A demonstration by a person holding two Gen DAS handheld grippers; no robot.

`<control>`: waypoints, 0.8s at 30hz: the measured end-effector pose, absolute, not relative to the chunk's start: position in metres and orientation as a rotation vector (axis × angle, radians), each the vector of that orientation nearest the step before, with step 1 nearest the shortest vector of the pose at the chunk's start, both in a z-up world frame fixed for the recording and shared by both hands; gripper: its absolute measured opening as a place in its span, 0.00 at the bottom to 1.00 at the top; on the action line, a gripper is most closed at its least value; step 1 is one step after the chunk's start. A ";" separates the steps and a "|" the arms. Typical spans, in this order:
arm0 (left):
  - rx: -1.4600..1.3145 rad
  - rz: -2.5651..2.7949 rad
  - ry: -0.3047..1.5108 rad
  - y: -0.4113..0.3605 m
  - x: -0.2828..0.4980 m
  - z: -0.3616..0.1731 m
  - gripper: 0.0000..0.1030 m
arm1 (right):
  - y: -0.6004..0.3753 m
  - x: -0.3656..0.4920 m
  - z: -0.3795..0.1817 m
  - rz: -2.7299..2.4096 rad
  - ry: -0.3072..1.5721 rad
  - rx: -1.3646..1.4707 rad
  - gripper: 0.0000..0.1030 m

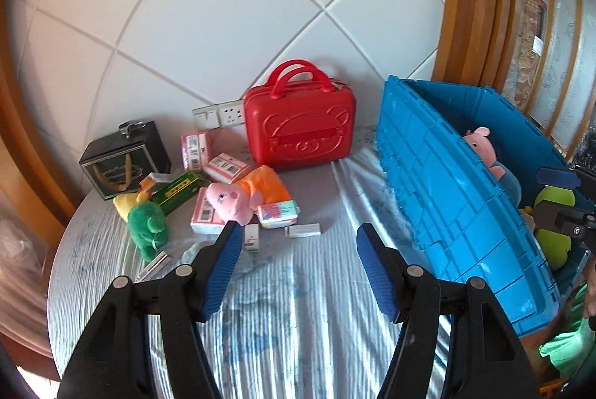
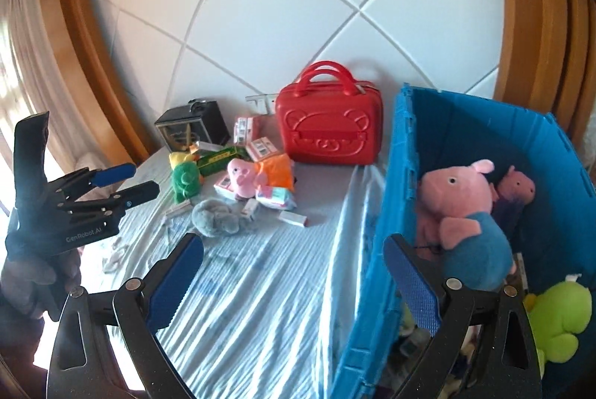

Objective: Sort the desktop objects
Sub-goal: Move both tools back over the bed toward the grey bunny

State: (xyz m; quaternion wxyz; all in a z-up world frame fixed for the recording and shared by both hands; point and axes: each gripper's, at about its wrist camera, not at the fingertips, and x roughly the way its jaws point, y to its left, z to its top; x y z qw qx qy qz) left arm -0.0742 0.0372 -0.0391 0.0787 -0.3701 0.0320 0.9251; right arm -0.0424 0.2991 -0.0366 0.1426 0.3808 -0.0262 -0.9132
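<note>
While both tilt downward, left gripper point(image 1: 296, 252) and right gripper point(image 2: 294, 267) gape empty.

We face a white padded wall point(image 1: 231, 8) crossed by diagonal seams, framed by curved orange-brown wooden trim point(image 2: 80, 38). A white socket plate point(image 1: 223, 114) sits low on it, and daylight comes through pale curtains point(image 2: 15, 64) at the left.
</note>
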 end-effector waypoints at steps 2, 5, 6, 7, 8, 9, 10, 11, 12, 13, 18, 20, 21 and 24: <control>-1.137 2.777 0.083 0.011 -0.073 -0.049 0.61 | 0.274 -0.047 -0.045 -2.610 -0.045 1.115 0.96; -1.195 2.788 0.080 -0.025 -0.074 -0.066 0.61 | 0.238 -0.057 -0.062 -2.574 -0.008 1.158 0.96; -1.216 2.790 0.075 -0.038 -0.075 -0.073 0.61 | 0.227 -0.061 -0.068 -2.561 -0.007 1.169 0.96; -1.239 2.792 0.071 -0.051 -0.076 -0.080 0.61 | 0.215 -0.066 -0.075 -2.539 -0.014 1.183 0.96; -1.263 2.794 0.065 -0.063 -0.078 -0.087 0.61 | 0.206 -0.071 -0.082 -2.525 -0.019 1.203 0.96; -1.284 2.798 0.057 -0.076 -0.079 -0.094 0.61 | 0.195 -0.076 -0.089 -2.513 -0.020 1.220 0.96; -1.301 2.810 0.057 -0.089 -0.081 -0.102 0.61 | 0.183 -0.082 -0.097 -2.501 -0.016 1.232 0.96; -1.315 2.824 0.059 -0.102 -0.082 -0.109 0.61 | 0.173 -0.088 -0.104 -2.493 -0.005 1.247 0.96; -1.328 2.830 0.047 -0.115 -0.085 -0.116 0.61 | 0.161 -0.093 -0.111 -2.483 0.010 1.260 0.96; -1.340 2.833 0.031 -0.128 -0.087 -0.123 0.61 | 0.148 -0.099 -0.118 -2.470 0.024 1.265 0.96; -1.367 2.854 0.047 -0.178 -0.102 -0.157 0.61 | 0.091 -0.129 -0.157 -2.396 0.071 1.293 0.96; -1.378 2.854 0.058 -0.194 -0.112 -0.171 0.61 | 0.069 -0.143 -0.174 -2.368 0.094 1.314 0.96; -1.383 2.851 0.055 -0.202 -0.117 -0.179 0.61 | 0.059 -0.151 -0.184 -2.356 0.106 1.328 0.96; -1.394 2.824 0.044 -0.222 -0.134 -0.203 0.61 | 0.033 -0.175 -0.215 -2.327 0.142 1.387 0.96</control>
